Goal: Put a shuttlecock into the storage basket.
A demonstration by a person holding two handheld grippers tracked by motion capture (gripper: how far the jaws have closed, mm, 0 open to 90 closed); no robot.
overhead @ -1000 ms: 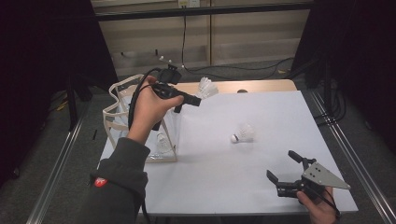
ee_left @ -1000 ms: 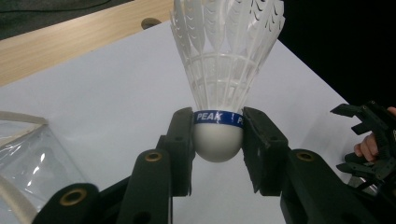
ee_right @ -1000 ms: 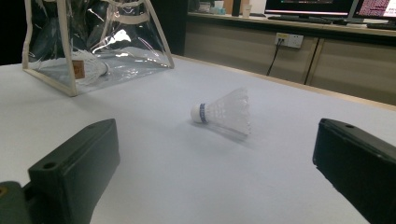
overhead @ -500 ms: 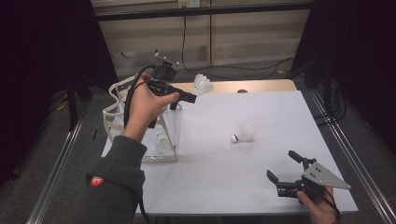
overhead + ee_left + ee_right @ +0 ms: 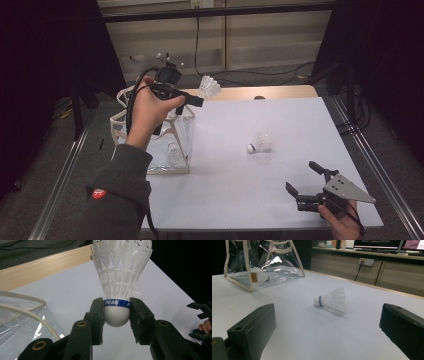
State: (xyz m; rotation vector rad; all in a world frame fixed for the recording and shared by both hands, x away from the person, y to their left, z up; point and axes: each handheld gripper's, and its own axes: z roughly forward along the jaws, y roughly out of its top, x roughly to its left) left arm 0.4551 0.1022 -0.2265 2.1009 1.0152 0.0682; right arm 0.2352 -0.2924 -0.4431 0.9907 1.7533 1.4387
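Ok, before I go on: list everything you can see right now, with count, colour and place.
held shuttlecock: one, white with a blue band, clamped by its cork in the left gripper, raised above the table's far left.
loose shuttlecock: one, white with a blue band, lying on its side mid-table.
shuttlecock in the bag: one, white, at the bottom of the bag.
bag: one, clear with cream trim, standing at the table's left edge.
table: one, white top with a wooden strip along the far edge.
left gripper: black, shut on the held shuttlecock, raised beside the bag.
right gripper: black with a grey plate, open, near the table's near right corner.
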